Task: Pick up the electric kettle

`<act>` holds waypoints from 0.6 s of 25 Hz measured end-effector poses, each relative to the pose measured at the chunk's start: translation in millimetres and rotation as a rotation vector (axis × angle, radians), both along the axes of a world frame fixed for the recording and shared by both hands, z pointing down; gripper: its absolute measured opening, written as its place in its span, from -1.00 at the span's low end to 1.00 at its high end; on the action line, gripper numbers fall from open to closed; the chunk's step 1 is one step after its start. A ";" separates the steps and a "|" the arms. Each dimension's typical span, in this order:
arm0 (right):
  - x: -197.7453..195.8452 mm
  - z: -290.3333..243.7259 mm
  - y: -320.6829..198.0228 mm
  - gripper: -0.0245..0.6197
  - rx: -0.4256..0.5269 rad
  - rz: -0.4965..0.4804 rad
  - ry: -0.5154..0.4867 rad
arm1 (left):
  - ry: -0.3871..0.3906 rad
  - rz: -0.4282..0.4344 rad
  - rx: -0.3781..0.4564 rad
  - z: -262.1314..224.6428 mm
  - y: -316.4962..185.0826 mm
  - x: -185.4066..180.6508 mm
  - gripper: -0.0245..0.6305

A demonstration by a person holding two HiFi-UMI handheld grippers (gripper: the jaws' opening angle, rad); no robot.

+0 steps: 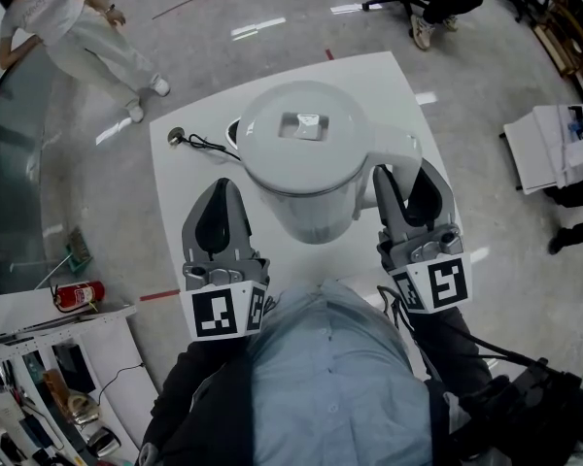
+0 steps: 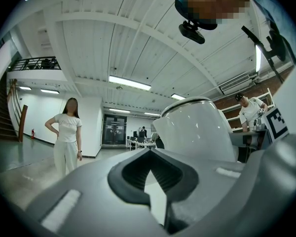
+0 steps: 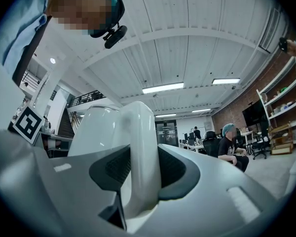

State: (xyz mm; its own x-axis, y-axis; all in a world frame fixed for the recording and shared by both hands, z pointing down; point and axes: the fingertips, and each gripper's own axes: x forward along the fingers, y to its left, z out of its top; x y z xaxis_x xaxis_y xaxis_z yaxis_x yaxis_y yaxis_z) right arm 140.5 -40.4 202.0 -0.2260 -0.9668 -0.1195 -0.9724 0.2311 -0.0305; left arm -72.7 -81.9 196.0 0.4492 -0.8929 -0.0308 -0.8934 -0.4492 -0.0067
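1. Kettle (image 1: 306, 153): smooth white plastic, round lid, over the square white tabletop (image 1: 379, 85), between the 2 tools.
2. Right tool (image 1: 405, 181): clamped on its curved handle (image 3: 140, 157).
3. Left tool (image 1: 222, 190): clenched, empty, alongside.

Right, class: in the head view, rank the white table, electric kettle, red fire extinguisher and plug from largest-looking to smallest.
1. white table
2. electric kettle, though it is nearer the camera than the others
3. red fire extinguisher, farther off on the floor
4. plug
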 end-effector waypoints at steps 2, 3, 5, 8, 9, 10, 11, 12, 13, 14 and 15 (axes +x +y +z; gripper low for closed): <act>0.1 -0.4 -0.4 -0.38 0.002 0.000 0.000 | -0.001 -0.001 0.001 -0.3 -0.4 0.4 -0.92; 0.2 -0.5 -0.2 -0.38 0.002 0.001 -0.001 | -0.001 -0.001 0.001 -0.3 -0.4 0.4 -0.92; 0.4 -0.5 0.2 -0.38 0.003 0.001 -0.001 | -0.001 -0.004 0.000 -0.2 -0.2 0.1 -0.92; 0.1 -0.7 0.5 -0.39 0.003 0.001 -0.001 | -0.002 -0.006 -0.001 -0.1 0.8 -0.3 -0.92; -0.1 -0.7 0.5 -0.39 0.002 0.001 0.000 | -0.001 -0.006 -0.002 0.0 1.3 -0.2 -0.92; -0.3 -0.7 0.5 -0.39 0.001 0.000 0.001 | -0.001 -0.006 -0.003 0.2 1.7 0.0 -0.92; -0.3 -0.7 0.6 -0.39 0.000 0.000 0.002 | -0.001 -0.006 -0.004 0.2 2.2 0.3 -0.92; -0.2 -0.7 0.7 -0.39 -0.001 0.001 0.003 | -0.001 -0.006 -0.005 0.2 2.6 0.5 -0.92; 0.1 -0.7 0.9 -0.39 -0.002 0.001 0.004 | -0.002 -0.006 -0.005 0.1 2.9 0.6 -0.92; 0.3 -0.7 1.1 -0.38 -0.003 0.002 0.004 | -0.002 -0.007 -0.006 0.0 3.1 0.5 -0.92; 0.4 -0.8 1.0 -0.39 -0.003 0.002 0.005 | -0.003 -0.007 -0.007 0.0 3.2 0.4 -0.92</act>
